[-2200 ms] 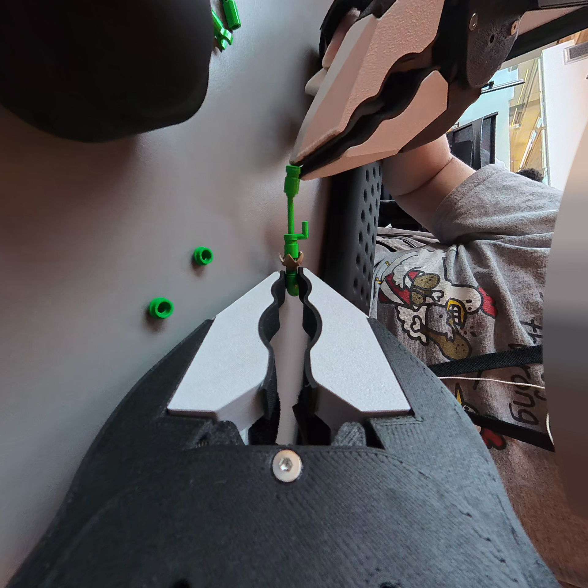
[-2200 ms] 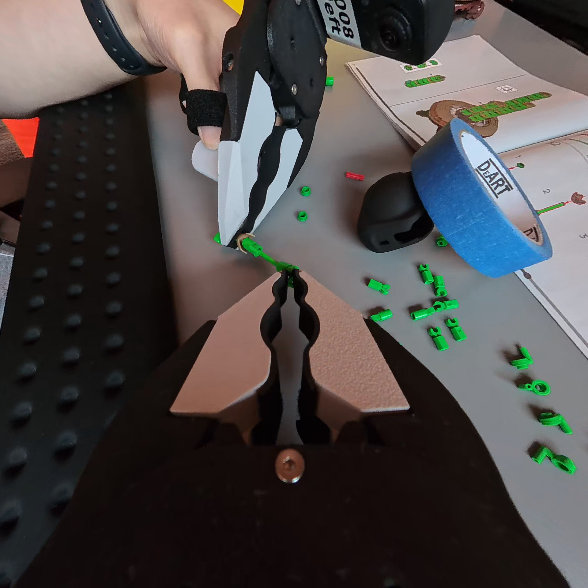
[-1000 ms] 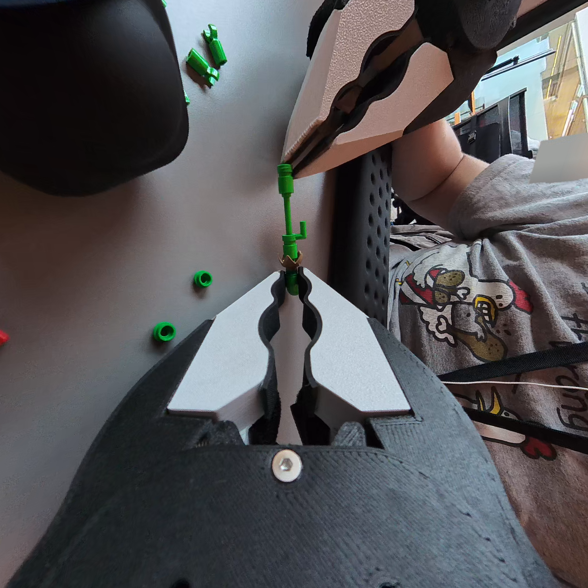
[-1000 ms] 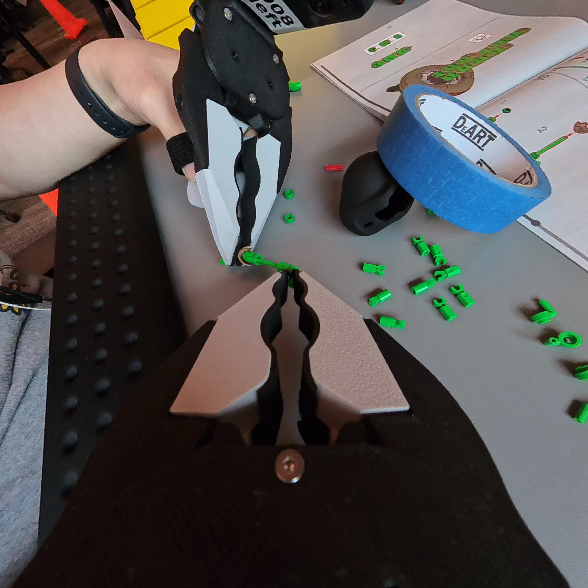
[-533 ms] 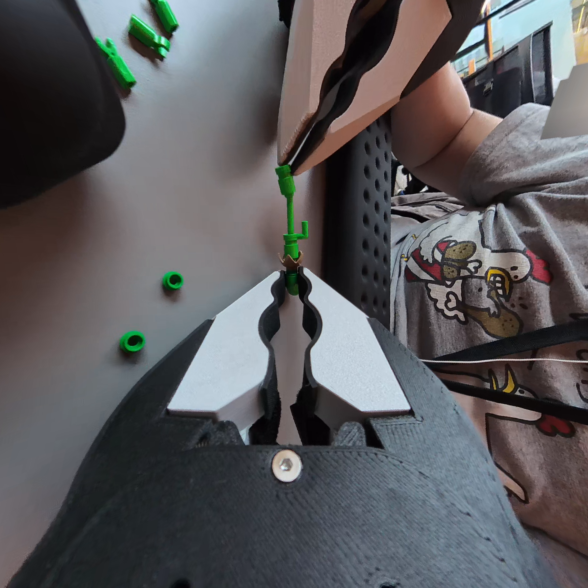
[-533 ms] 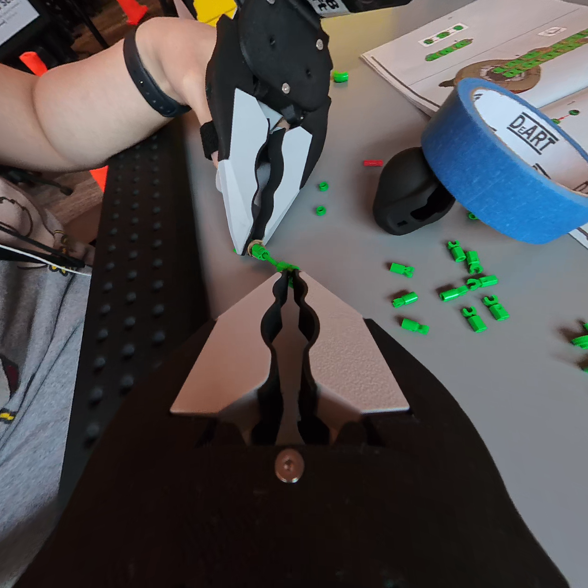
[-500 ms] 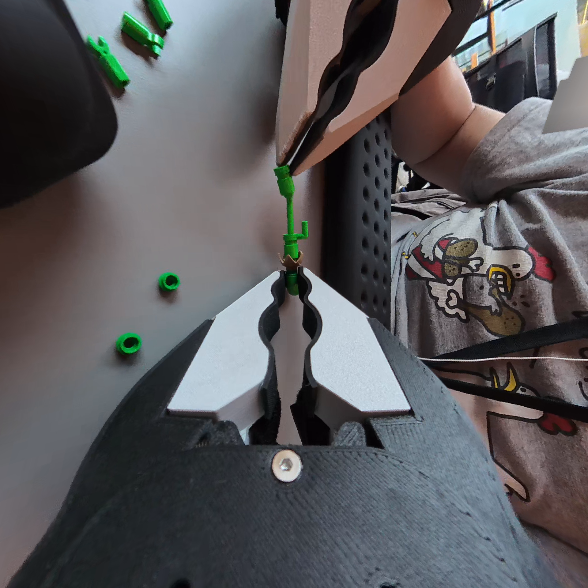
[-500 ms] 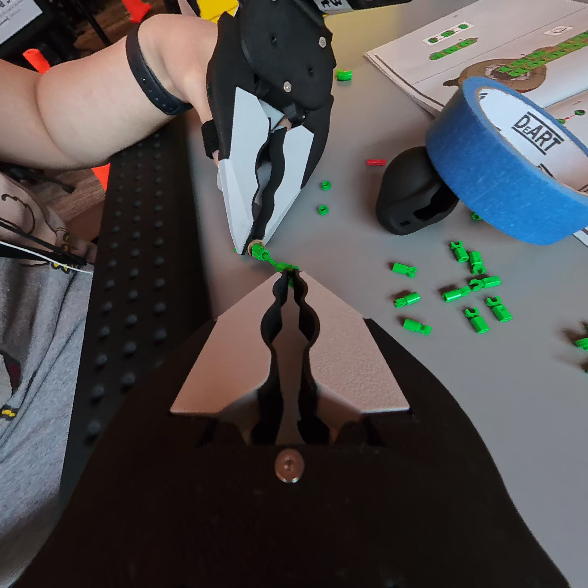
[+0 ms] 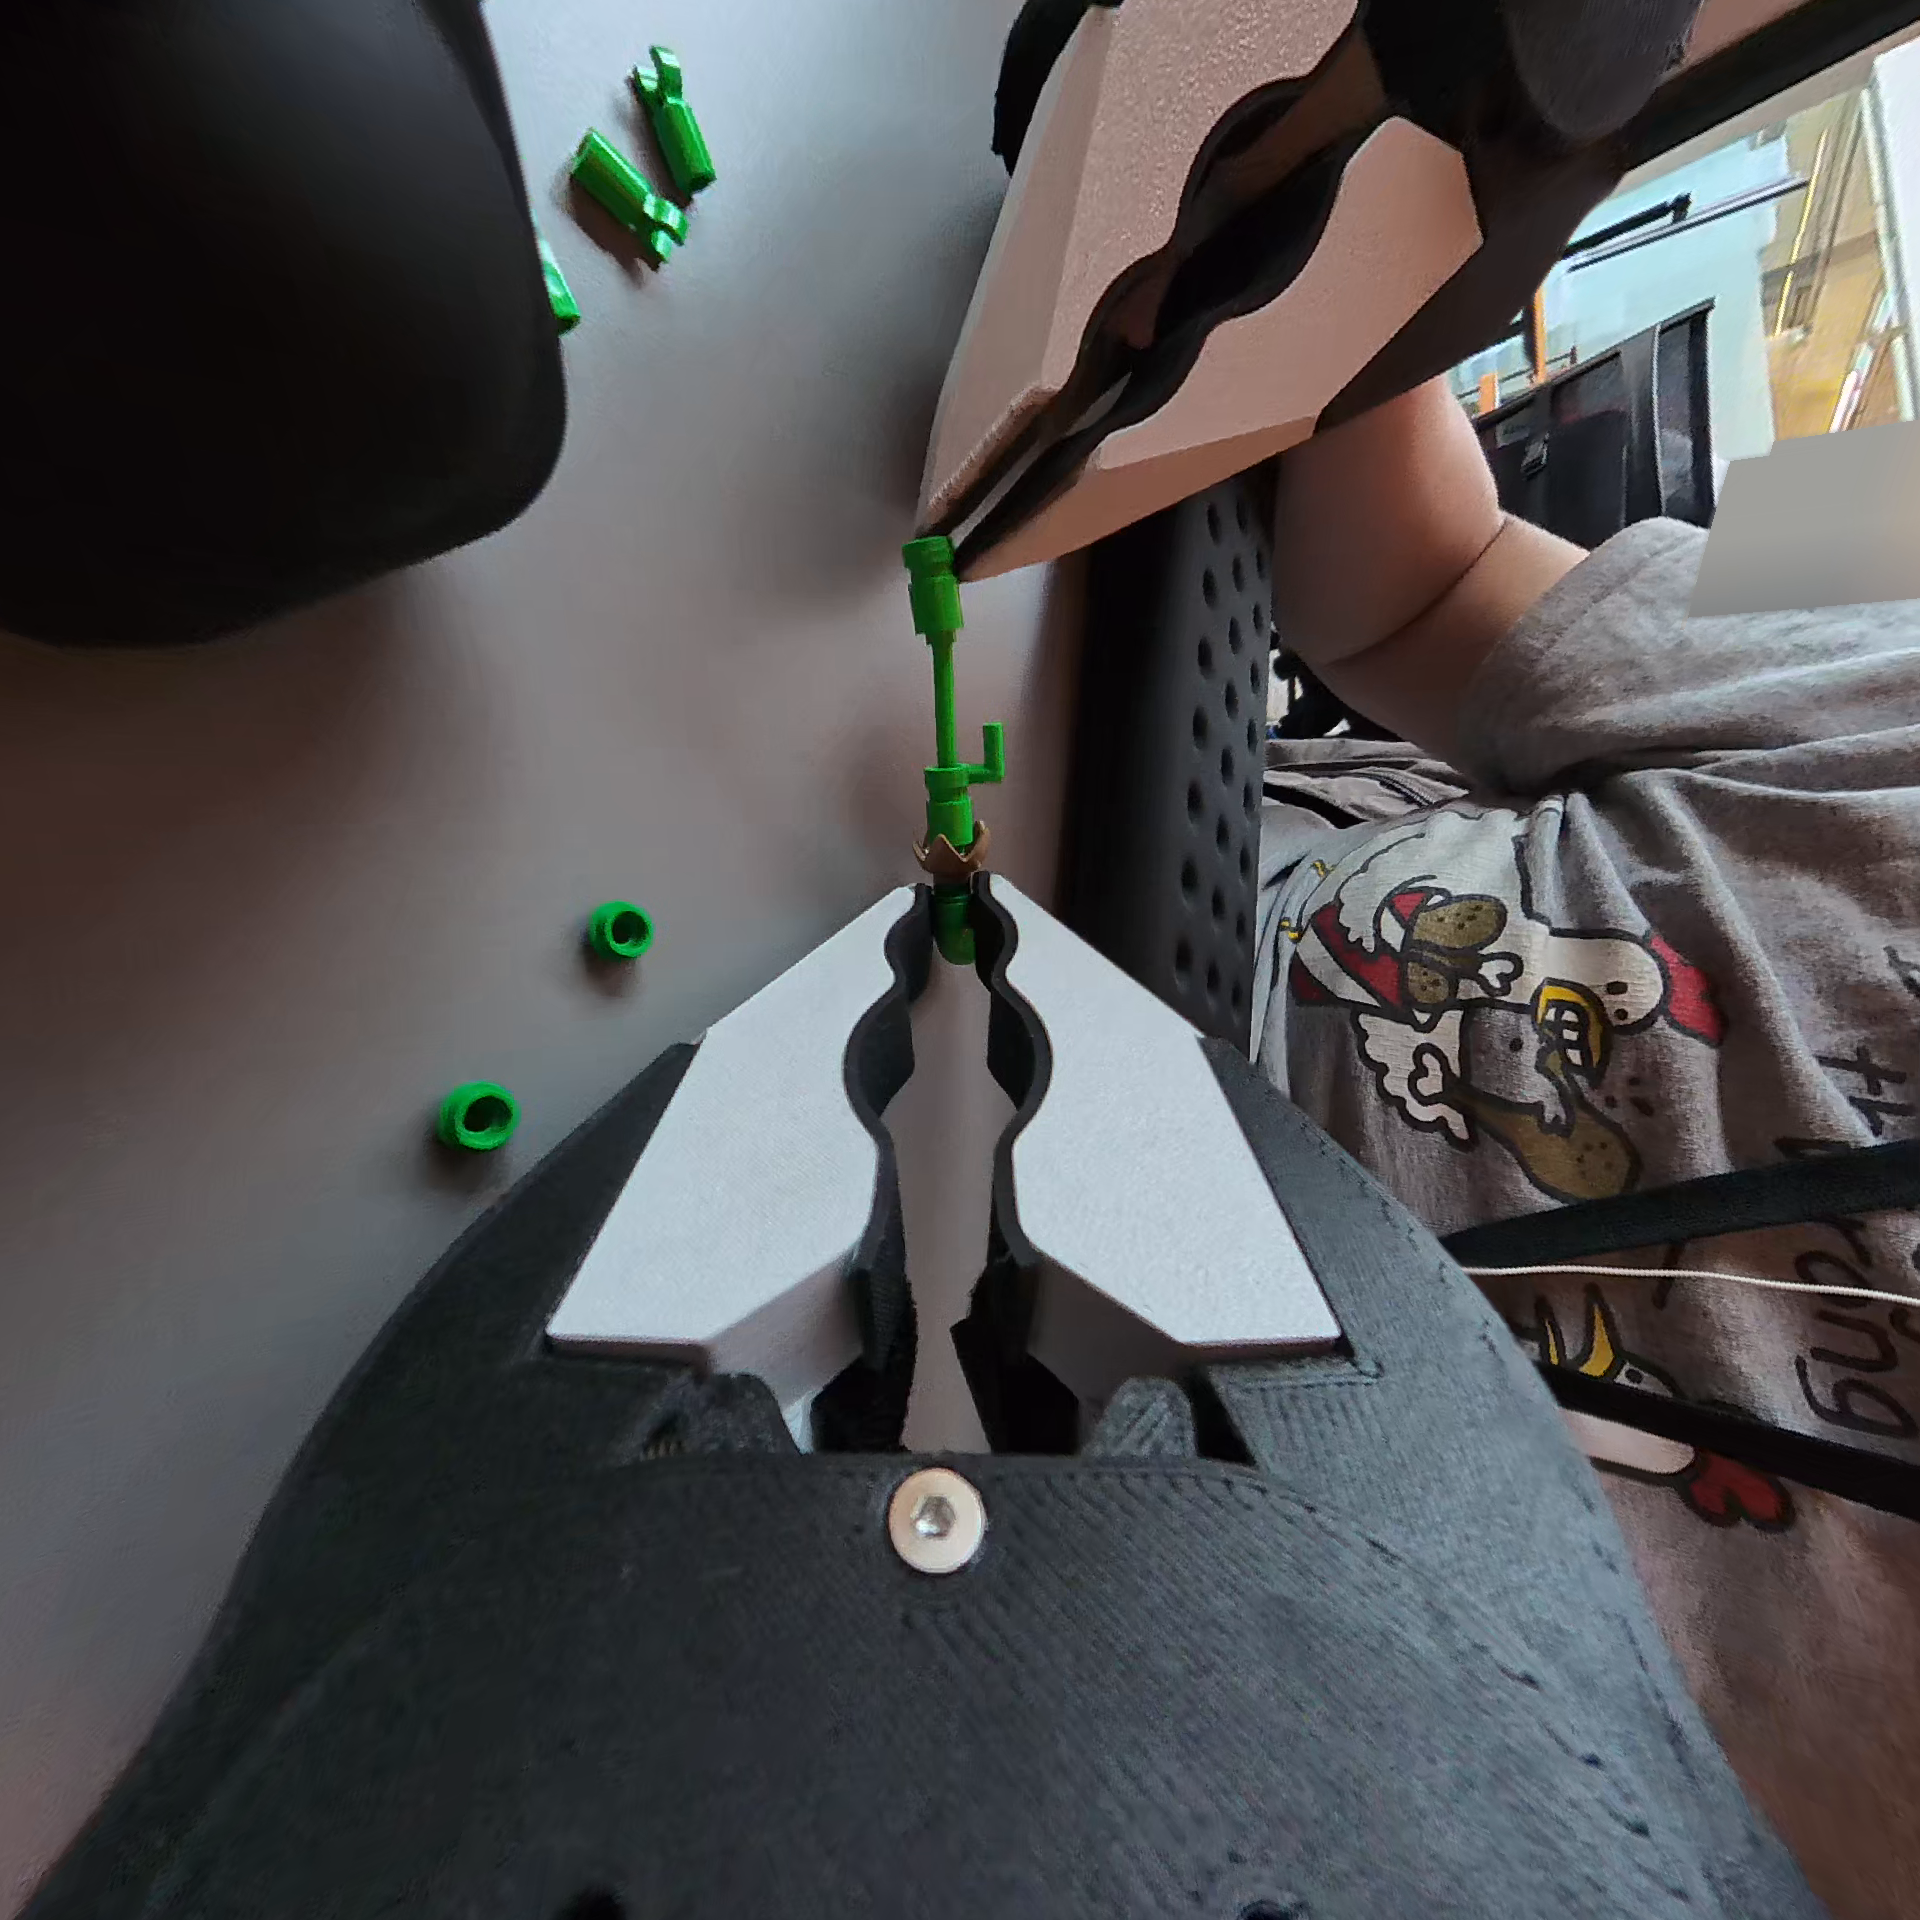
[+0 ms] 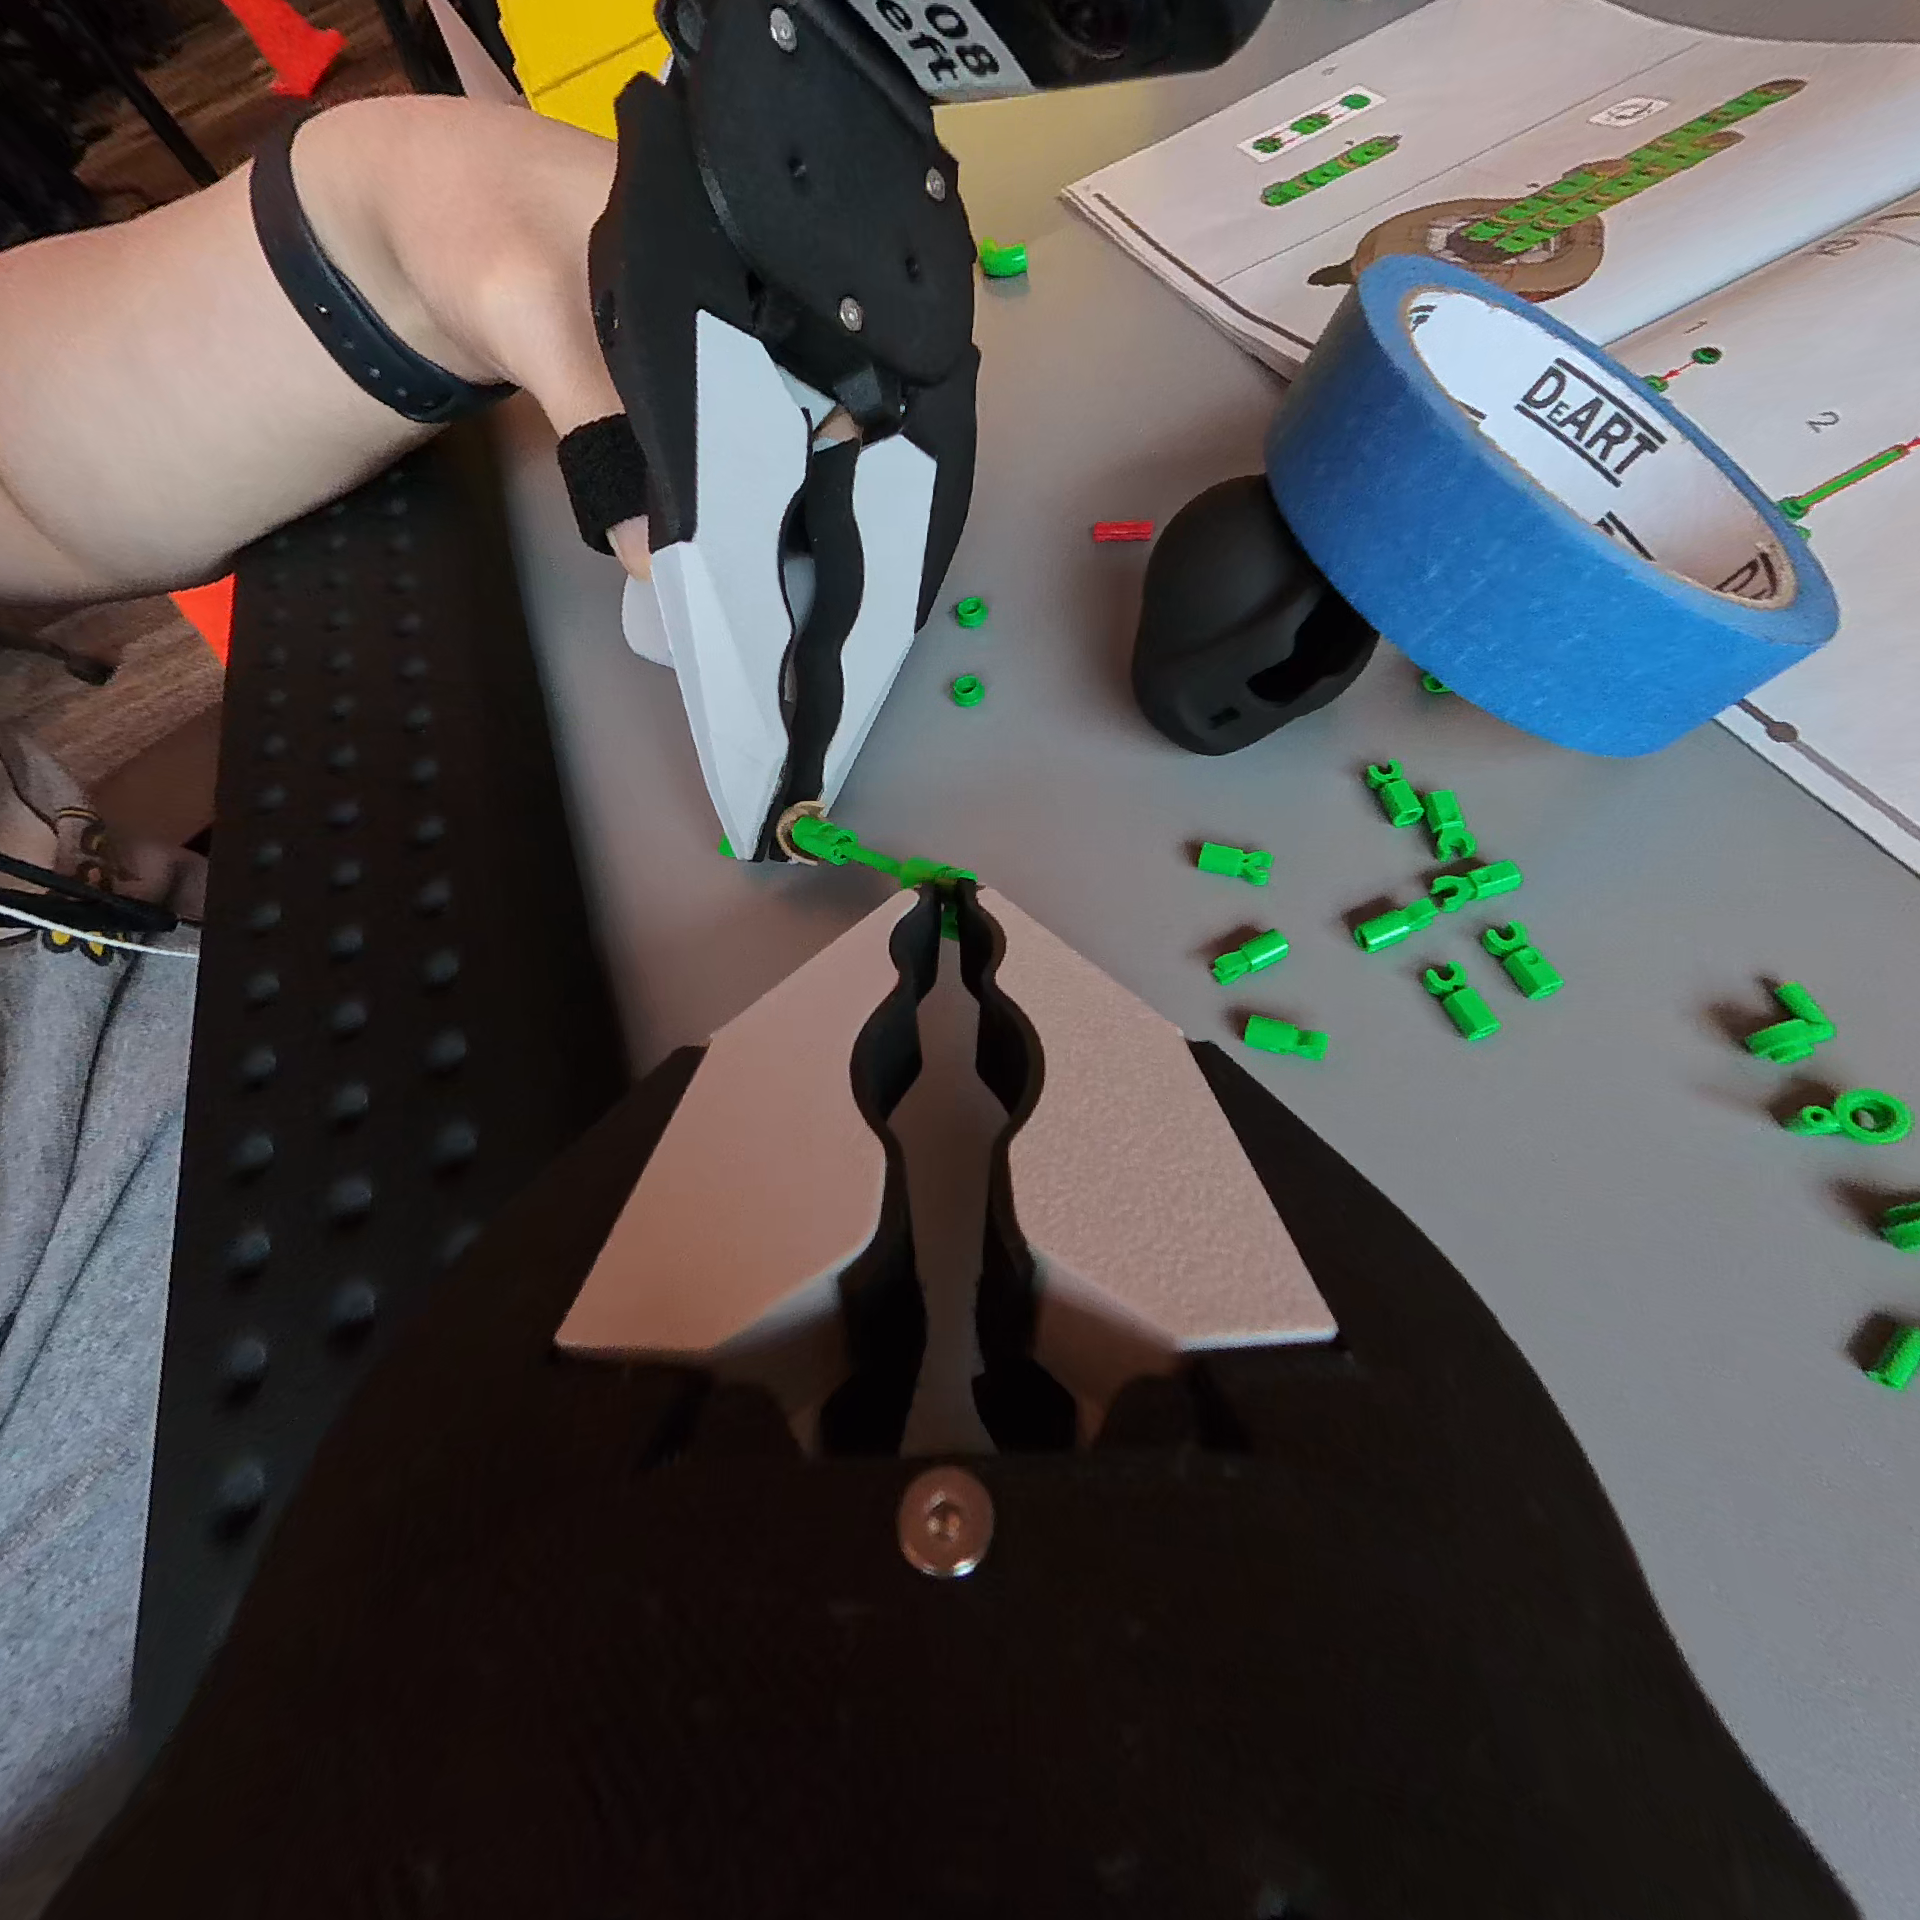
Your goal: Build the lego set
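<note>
Lego stem [image 9: 948, 717], thin and green, is strung between the two tools right now, one end in each, clear above the grey table [image 9: 260, 831]. Left gripper [image 9: 948, 896] has its grey fingers pinched together on the lower end, just below a small brown crown-shaped collar [image 9: 948, 854] that sits right at the fingertips, and that looks like the anchoring grip, steadying the assembly so the far end can be worked. Straight ahead of those tips, the right gripper [image 9: 951, 556] comes in from above and to the right, its tan fingers closed on the green cap piece [image 9: 932, 592] at the top of the stem; from its own camera the right gripper [image 10: 940, 896] nips that end at its very tip, with the stem running off to the left gripper [image 10: 795, 836] ahead and to its left. My read: the cap is being pressed or seated along the stem's axis, which is why the two tools face each other in line. A little side hook [image 9: 987, 753] juts off the stem between them. Out to the left of the left tool lie two green ring pieces [image 9: 620, 928]. To the right of the right tool, loose green clips [image 10: 1444, 914], then a black rounded object [image 10: 1236, 644], a blue tape roll [image 10: 1507, 582] leaning on it and weighting the instruction booklet [image 10: 1455, 125].
</note>
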{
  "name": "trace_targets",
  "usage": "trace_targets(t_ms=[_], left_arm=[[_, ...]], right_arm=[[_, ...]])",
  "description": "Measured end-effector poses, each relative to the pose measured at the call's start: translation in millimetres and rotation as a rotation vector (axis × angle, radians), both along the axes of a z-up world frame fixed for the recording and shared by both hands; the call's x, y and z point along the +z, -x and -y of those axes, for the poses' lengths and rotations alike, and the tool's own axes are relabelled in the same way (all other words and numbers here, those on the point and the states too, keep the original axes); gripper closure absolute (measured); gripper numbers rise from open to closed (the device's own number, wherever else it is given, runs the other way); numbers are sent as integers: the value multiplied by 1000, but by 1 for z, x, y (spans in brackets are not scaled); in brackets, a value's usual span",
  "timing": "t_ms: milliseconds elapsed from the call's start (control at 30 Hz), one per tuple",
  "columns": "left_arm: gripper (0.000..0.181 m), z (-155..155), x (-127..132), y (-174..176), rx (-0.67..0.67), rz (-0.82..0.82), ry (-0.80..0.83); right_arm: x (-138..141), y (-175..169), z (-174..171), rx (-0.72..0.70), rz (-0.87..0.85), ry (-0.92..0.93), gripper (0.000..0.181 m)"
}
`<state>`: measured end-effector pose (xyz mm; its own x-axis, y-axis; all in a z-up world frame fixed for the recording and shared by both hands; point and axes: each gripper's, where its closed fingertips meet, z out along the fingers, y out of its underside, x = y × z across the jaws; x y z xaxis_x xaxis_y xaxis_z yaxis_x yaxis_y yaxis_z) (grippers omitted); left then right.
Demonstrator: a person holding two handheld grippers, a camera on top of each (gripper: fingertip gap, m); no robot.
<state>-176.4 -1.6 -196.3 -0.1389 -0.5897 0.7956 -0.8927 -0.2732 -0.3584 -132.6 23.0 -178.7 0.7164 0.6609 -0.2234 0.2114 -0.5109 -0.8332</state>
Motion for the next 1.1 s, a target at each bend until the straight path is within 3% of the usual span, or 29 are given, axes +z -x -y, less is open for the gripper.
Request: trace_targets(t_ms=[367,1100], left_arm=[[176,-1,0,-1,19,-8,19],[176,4,-1,4,-48,11,-85]], right_arm=[[-1,-1,-2,-11,63,-45,181],[1,3,8,83,25,-43,181]])
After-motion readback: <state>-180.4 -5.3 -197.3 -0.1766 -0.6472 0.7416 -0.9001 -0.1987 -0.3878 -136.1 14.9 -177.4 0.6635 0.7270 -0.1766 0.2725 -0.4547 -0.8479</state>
